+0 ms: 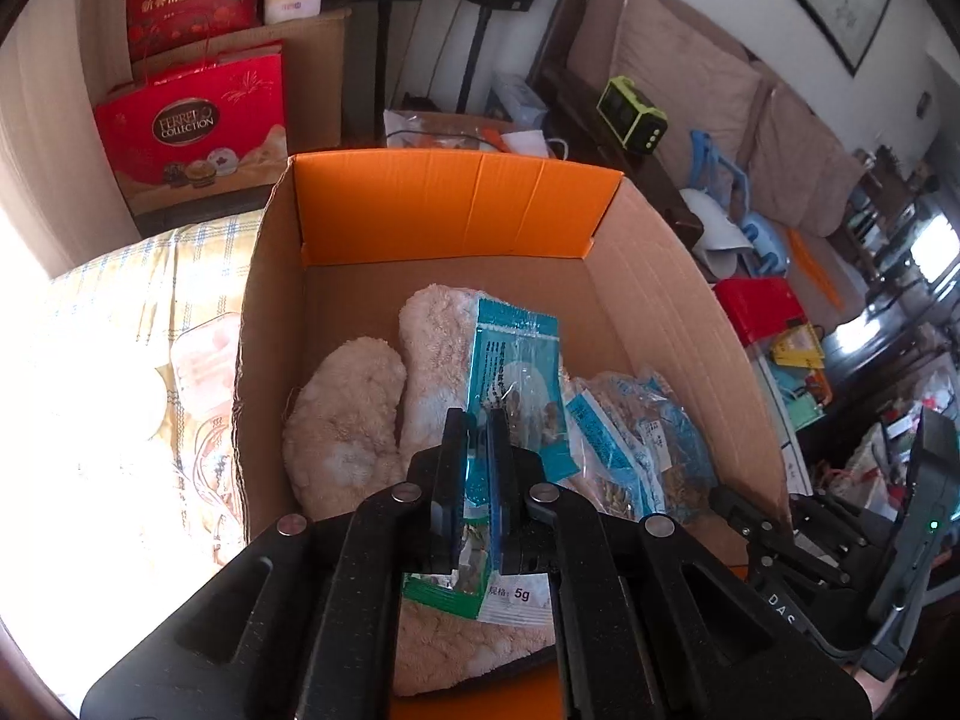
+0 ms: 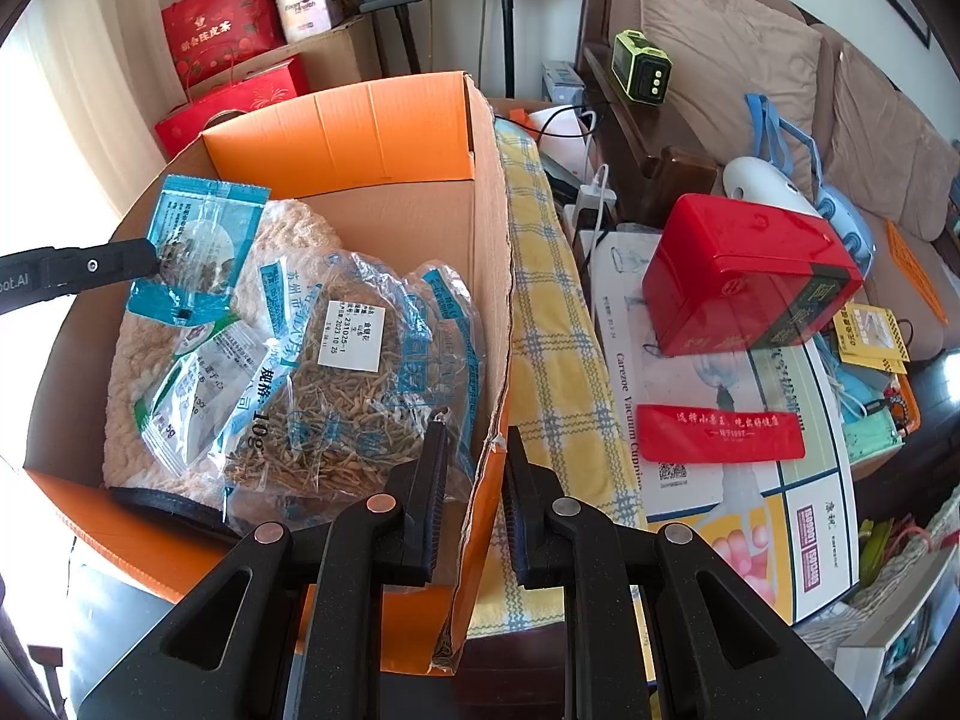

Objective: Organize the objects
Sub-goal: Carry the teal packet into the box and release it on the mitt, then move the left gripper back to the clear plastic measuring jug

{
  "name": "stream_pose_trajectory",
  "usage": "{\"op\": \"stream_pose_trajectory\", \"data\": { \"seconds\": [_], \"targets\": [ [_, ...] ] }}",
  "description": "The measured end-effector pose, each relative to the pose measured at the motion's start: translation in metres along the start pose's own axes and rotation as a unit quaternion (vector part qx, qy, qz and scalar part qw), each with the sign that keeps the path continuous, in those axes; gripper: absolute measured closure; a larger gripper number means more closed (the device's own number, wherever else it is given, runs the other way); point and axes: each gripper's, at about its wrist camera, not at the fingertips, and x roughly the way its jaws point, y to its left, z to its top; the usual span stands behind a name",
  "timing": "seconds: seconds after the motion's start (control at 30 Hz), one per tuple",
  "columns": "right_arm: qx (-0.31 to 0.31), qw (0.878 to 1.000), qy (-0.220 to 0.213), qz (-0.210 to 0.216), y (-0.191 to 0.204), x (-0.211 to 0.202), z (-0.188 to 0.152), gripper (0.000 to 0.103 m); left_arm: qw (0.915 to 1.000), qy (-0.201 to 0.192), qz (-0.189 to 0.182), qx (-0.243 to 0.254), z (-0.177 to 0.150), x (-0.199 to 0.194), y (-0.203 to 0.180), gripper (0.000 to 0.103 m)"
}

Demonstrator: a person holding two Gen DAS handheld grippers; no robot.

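Left gripper (image 1: 478,438) jaws clamp one teal packet (image 1: 513,360); right gripper (image 2: 474,450) jaws apart, straddling box wall (image 2: 489,312).

L gripper (image 1: 478,438) pinching teal packet (image 1: 515,360), over cardboard box (image 1: 672,300) w/ fuzzy slippers (image 1: 345,420)

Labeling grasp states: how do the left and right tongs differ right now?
1. The left tongs are shut on the teal sachet; the right tongs are open, holding nothing.
2. The left tongs hold the teal sachet above the contents of the cardboard box; the right tongs straddle the box's side wall, one finger inside, one outside over the yellow checked cloth.
Shared: both are black, two-fingered, at the same box.
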Motion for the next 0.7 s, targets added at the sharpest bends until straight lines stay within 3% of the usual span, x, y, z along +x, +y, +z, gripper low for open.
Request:
{"op": "stream_pose_trajectory", "data": {
  "seconds": [0.2,0.5,0.6,0.7],
  "targets": [
    [0.000,1.000,0.000,0.000,0.000,0.000,0.000,0.086,0.9999,0.006,-0.012,-0.007,0.001,0.005,0.000,0.098],
    [0.001,1.000,0.000,0.001,0.000,0.001,0.000,0.085,0.9994,-0.033,-0.006,-0.010,0.000,-0.031,0.015,0.040],
    [0.000,1.000,0.000,0.001,0.000,0.001,-0.001,0.085,0.9985,-0.048,-0.007,-0.024,0.001,-0.042,0.026,0.029],
    [0.000,1.000,0.000,0.001,0.000,0.001,0.000,0.085,0.9979,-0.053,-0.011,-0.035,0.001,-0.051,0.036,0.025]
  ]
}}
